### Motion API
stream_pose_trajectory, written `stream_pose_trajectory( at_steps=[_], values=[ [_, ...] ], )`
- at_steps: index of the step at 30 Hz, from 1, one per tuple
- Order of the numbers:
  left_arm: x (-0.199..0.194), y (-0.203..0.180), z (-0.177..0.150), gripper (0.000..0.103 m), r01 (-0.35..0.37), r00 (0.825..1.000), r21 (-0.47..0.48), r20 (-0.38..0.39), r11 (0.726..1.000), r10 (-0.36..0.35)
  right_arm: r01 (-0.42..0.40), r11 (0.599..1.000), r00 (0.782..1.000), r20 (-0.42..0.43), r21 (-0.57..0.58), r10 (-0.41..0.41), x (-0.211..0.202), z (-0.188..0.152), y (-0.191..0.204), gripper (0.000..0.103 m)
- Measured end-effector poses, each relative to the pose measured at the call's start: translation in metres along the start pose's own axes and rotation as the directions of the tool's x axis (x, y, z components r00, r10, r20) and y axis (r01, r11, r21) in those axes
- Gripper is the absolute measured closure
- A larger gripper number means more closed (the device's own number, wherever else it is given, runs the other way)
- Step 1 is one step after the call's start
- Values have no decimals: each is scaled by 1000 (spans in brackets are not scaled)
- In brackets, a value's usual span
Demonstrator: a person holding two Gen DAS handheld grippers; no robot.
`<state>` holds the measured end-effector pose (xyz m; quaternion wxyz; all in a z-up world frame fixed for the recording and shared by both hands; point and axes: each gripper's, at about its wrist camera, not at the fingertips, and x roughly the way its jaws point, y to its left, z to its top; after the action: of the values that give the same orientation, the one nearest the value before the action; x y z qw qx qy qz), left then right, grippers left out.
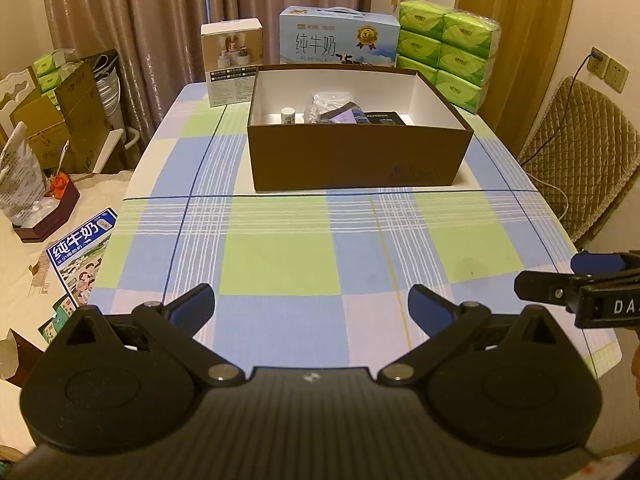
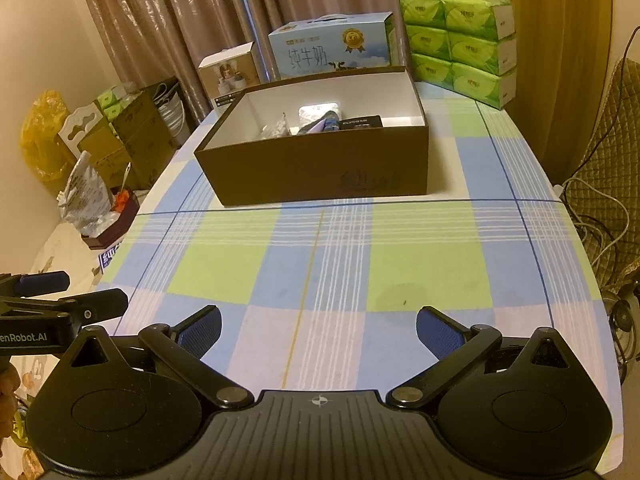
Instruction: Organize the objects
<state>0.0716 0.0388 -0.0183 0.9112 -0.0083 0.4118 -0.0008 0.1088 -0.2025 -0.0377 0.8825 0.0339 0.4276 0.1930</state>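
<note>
The left gripper (image 1: pixel 311 309) sits at the bottom of the left wrist view with its two blue-padded fingers spread wide and nothing between them. The right gripper (image 2: pixel 319 332) fills the bottom of the right wrist view, and its fingers are spread wide too, holding nothing. Both hang over the near part of the table with the blue, green and white checked cloth (image 1: pixel 280 264).

In the upper middle of both views stands a big brown cardboard box with white inside walls (image 1: pixel 356 160). It is open on top and rests on the cloth. Inside it lie a small white bottle (image 1: pixel 288 115), a clear crinkly plastic bag (image 1: pixel 320 106), a purple and blue bundle (image 1: pixel 344 117) and a flat black packet (image 1: pixel 386 118), all close together by the near wall.

Behind the box, at the top of the frame, stand a small white carton (image 1: pixel 232 62), a blue milk carton with a handle (image 1: pixel 338 36) and a stack of green tissue packs (image 1: pixel 448 50).
</note>
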Motion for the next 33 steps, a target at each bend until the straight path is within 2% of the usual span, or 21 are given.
stream_pose_trajectory(
  at_steps=[33],
  values=[
    [3,-13,3,1,15,1000,5,-6,1000,-15,4,1000,1000,-3,8,-4,-3,-1,-6,2]
  ],
)
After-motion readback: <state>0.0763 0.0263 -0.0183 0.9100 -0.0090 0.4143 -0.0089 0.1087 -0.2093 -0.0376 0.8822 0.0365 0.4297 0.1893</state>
